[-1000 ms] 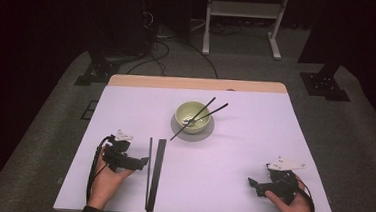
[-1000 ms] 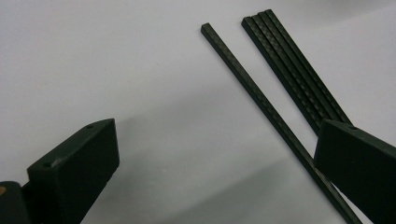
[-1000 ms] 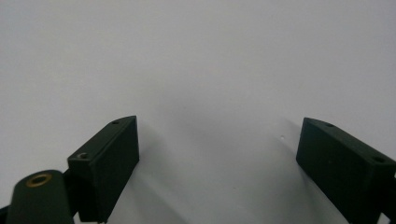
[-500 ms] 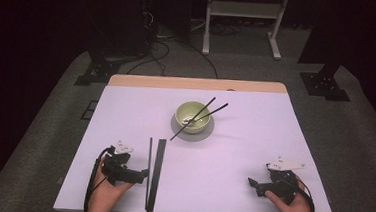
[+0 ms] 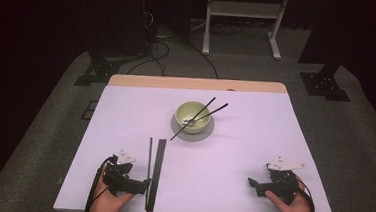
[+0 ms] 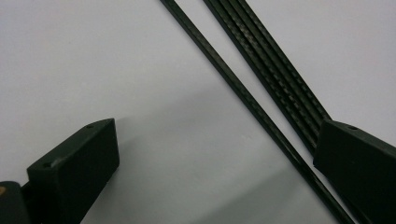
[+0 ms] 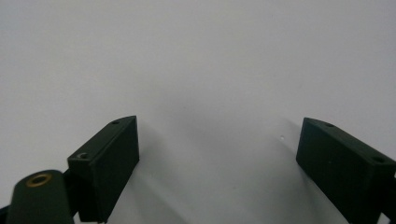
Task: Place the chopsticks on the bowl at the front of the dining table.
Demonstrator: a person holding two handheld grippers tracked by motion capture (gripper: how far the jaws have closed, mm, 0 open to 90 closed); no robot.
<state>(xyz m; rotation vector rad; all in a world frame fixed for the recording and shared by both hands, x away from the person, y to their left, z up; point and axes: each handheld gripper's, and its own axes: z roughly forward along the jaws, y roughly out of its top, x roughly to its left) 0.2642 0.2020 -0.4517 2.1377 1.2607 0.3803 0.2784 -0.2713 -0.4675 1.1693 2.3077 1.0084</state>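
Straddling a loose chopstick [image 6: 261, 116], left gripper [image 5: 138, 185] (jaws wide)

The table [image 5: 253, 140] is covered in pale lilac-white, with a strip of light wood along its 12 o'clock edge. On it sits a pale green bowl [image 5: 191, 115] on a grey saucer [image 5: 204, 133], holding black chopsticks [image 5: 200, 117]. Toward 7 o'clock lie a single black chopstick [image 6: 243, 93] and a bundle of black chopsticks [image 6: 275, 65] with a fine woven, carbon-fibre-like pattern. The left gripper [image 6: 215, 163] and right gripper [image 7: 219, 158] are matt black, each topped by a whitish-grey plate in the high view; a brass-coloured ring shows at 8 o'clock in the right gripper view. The floor [image 5: 365, 128] is grey-green carpet.
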